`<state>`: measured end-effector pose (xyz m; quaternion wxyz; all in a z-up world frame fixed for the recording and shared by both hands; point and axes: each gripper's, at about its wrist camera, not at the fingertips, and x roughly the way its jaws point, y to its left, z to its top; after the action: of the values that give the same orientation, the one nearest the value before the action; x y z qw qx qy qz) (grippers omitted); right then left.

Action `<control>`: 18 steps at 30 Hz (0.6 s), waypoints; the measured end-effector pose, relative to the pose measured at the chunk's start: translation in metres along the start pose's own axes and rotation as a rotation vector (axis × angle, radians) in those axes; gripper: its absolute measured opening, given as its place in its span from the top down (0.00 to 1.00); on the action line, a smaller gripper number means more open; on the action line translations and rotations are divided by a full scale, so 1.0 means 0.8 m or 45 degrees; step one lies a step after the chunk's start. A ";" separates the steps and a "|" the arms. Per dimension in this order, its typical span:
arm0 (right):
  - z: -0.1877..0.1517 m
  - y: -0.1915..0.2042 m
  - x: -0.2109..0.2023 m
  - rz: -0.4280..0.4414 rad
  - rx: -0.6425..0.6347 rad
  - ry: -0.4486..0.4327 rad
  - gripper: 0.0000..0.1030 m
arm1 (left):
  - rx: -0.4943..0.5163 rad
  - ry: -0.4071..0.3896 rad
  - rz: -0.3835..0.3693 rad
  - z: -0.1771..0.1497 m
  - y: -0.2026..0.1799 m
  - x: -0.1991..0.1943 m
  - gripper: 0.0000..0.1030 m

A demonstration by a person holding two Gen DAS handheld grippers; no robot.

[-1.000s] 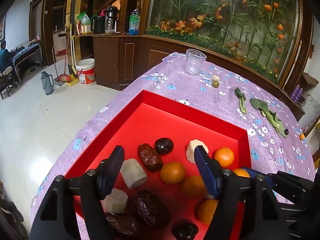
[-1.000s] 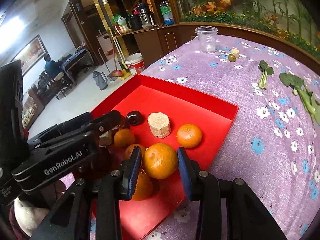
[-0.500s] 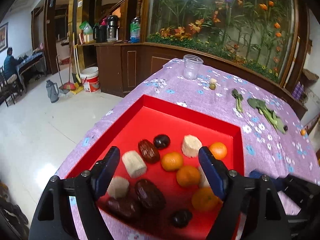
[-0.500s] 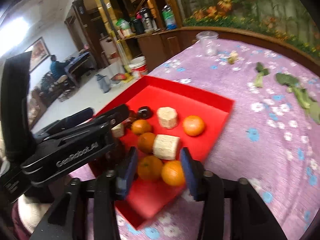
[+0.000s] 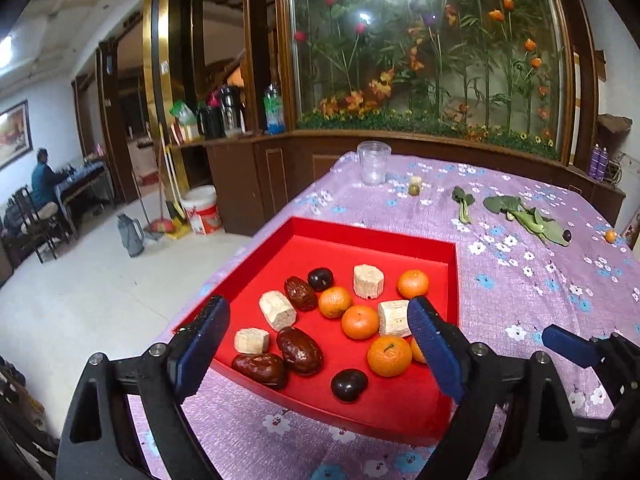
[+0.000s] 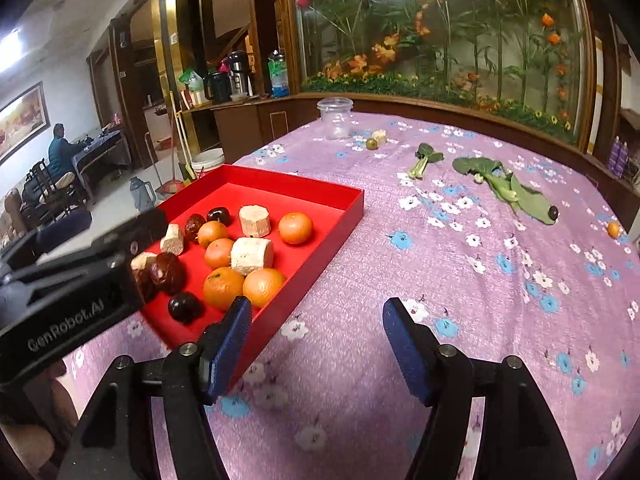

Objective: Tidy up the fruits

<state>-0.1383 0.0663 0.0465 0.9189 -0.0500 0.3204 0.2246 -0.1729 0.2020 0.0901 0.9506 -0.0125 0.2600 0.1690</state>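
Note:
A red tray (image 5: 372, 228) (image 6: 296, 184) on the purple flowered cloth holds several oranges (image 5: 389, 355) (image 6: 264, 287), brown dates (image 5: 299, 350), dark plums (image 5: 349, 385) and pale cane pieces (image 5: 277, 315). My left gripper (image 5: 320, 354) is open and empty, held above the tray's near edge. My right gripper (image 6: 318, 344) is open and empty, above the cloth just right of the tray. A small orange (image 6: 613, 229) and a dark plum (image 6: 553, 212) lie far right on the cloth.
A clear plastic cup (image 6: 335, 118), a green fruit (image 6: 371, 143) and a cane piece (image 6: 379, 136) stand at the far end. Leafy greens (image 6: 504, 184) lie right of centre. The table edge drops to the floor at the left.
My right gripper opened and let the orange go into the tray, then drew back to the right. Both grippers pulled up and away from the tray.

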 end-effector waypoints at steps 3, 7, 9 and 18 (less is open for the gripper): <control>-0.006 0.006 -0.014 -0.006 -0.044 -0.056 0.22 | 0.011 -0.051 0.023 -0.002 -0.006 -0.017 0.07; -0.011 0.013 -0.031 -0.006 -0.088 -0.107 0.20 | 0.032 -0.070 0.022 -0.004 -0.017 -0.031 0.07; -0.013 0.011 -0.039 -0.007 -0.089 -0.129 0.18 | 0.047 -0.076 0.025 -0.005 -0.024 -0.036 0.06; -0.013 -0.001 -0.051 0.008 -0.037 -0.161 0.16 | 0.016 -0.242 0.085 -0.007 -0.027 -0.075 0.00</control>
<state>-0.1720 0.0478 0.0629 0.9358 -0.0480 0.2588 0.2347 -0.2167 0.1619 0.1136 0.9649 0.0185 0.1699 0.1995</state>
